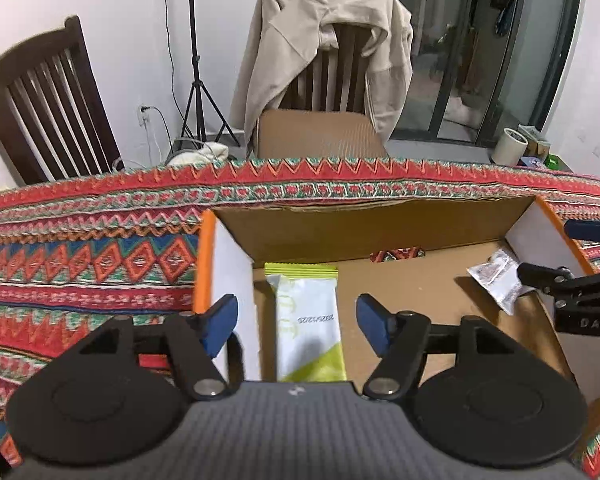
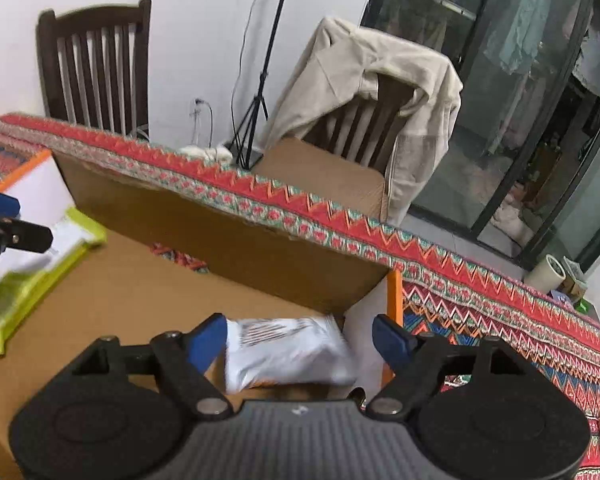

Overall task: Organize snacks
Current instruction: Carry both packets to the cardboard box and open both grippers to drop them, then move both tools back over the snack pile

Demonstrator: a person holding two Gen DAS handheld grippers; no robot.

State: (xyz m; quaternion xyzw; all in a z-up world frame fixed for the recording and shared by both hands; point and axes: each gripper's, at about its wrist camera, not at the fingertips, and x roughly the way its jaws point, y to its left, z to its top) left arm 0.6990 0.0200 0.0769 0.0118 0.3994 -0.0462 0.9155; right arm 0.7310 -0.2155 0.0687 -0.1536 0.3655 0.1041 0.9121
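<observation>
Left gripper [image 1: 296, 322]: jaws spread wide, blue pads clear of everything; green-and-white snack packet lying in the gap below, not gripped.
Right gripper [image 2: 300, 338]: jaws also wide apart; left pad just beside or touching the end of the white snack packet, right pad well clear; nothing clamped.
Green-and-white snack packet [image 1: 306, 324]: flat on the floor of the cardboard box, at the box's left side, close along the white left wall; printed date facing up; long axis running away from the left wrist camera. Seen blurred at the left edge of the right wrist view [image 2: 32, 276].
White snack packet [image 2: 288, 352]: inside the same box at its right end, near the corner by the orange-edged wall; blurred in the right wrist view, so contact with the floor cannot be told. From the left wrist view [image 1: 496, 280], tilted, next to the right gripper's fingers.
Cardboard box [image 1: 380, 232]: open-topped, brown inside, white end walls with orange edging, resting on the counter.
Counter [image 1: 80, 248]: covered by a red patterned cloth.
Behind: two dark wooden chairs, one [image 1: 332, 60] draped with a beige jacket; a tripod [image 1: 198, 72] against the wall.
</observation>
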